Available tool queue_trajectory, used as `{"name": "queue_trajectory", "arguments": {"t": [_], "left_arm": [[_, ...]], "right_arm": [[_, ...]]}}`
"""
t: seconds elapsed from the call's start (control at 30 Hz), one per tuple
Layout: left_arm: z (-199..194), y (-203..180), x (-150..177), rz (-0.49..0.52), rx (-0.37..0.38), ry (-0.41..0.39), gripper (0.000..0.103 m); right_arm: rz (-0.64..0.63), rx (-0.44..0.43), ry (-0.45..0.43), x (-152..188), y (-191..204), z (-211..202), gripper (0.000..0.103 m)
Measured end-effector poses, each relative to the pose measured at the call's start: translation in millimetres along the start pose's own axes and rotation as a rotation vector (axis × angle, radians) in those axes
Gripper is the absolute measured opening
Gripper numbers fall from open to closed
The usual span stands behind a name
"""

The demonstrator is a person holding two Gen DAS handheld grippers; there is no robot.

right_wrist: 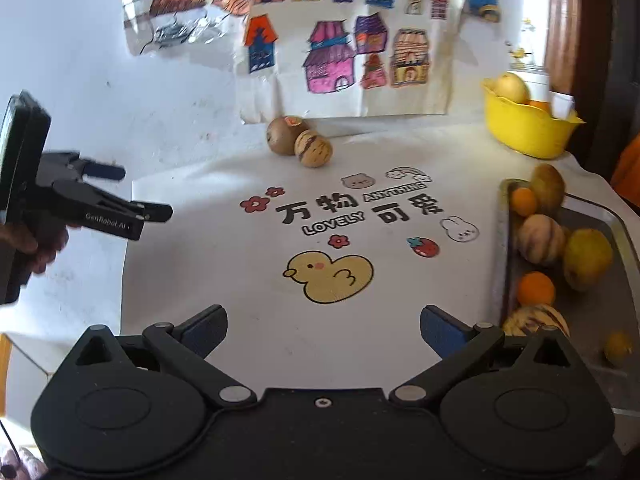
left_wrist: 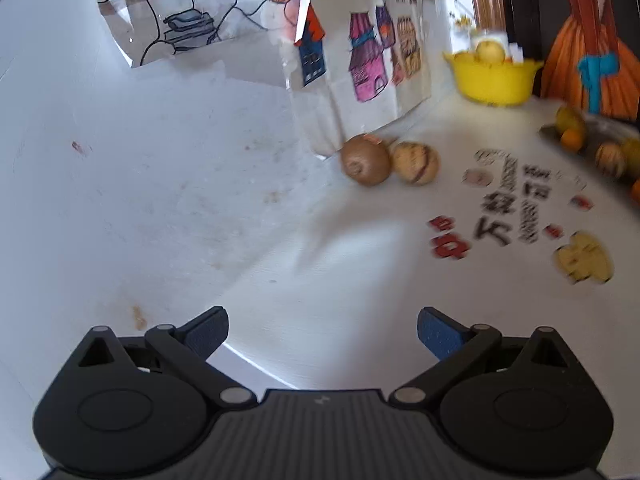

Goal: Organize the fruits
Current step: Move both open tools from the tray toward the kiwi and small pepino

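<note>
White mat (right_wrist: 248, 320) with a duck print (right_wrist: 330, 276) covers the table. Kiwi (right_wrist: 282, 136) and striped melon (right_wrist: 313, 148) touch, at the mat's far edge below a houses drawing (right_wrist: 340, 60). Tray (right_wrist: 600, 320) at right holds oranges, striped melons and yellow-green fruit. Yellow bowl (right_wrist: 524, 128), far right, holds a pear (right_wrist: 510, 87). Left gripper (right_wrist: 144, 194), held in a hand (right_wrist: 36, 244), is released, empty, above the mat's left edge. Right gripper (right_wrist: 322, 334) released, empty, over the near mat, well apart from the kiwi.
</note>
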State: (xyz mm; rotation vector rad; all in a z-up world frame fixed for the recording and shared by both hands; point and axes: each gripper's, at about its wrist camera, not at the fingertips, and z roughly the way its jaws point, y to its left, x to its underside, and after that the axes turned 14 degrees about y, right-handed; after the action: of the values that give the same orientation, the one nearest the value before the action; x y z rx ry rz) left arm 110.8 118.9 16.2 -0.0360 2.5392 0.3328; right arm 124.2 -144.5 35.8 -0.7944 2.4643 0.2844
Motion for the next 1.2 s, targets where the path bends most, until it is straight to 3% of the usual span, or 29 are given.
{"name": "queue_trajectory", "arguments": {"t": [0.2,0.37,0.47,0.67,0.83,1.03,1.2], "left_arm": [[2.3,10.0,-8.4,0.109,-0.075,-0.006,0.103],[-3.1,6.0,-13.3,0.287,-0.118,-0.020,0.103],[-10.1,-2.0,-17.7,0.400,-0.152,-0.079,0.103],[-26.2,-32.0,-30.4,0.715,-0.223,-0.208,0.103],[-11.3,-57.5,-45.0,0.980,-0.287,-0.233,0.103],[26.4,-67.4,-81.8,1.060,-0.279,-0.173,0.103],[50.4,-66.0,-104.6,1.078,-0.159,-0.073,0.103]], "right_arm": [[-0.091,-0.027,0.033,-20.3,-1.1,8.8,0.102],[-0.256,-0.109,0.113,-41.6,0.0,13.2,0.102],[-0.370,-0.145,0.148,-59.1,1.9,14.4,0.102],[-0.653,-0.125,0.172,-95.6,3.1,25.3,0.102],[-0.737,-0.144,0.160,-126.6,-10.9,40.0,0.102],[-0.785,-0.175,0.155,-171.4,-29.9,73.5,0.102],[-0.708,-0.189,0.193,-199.6,-45.7,103.5,0.098]]}}
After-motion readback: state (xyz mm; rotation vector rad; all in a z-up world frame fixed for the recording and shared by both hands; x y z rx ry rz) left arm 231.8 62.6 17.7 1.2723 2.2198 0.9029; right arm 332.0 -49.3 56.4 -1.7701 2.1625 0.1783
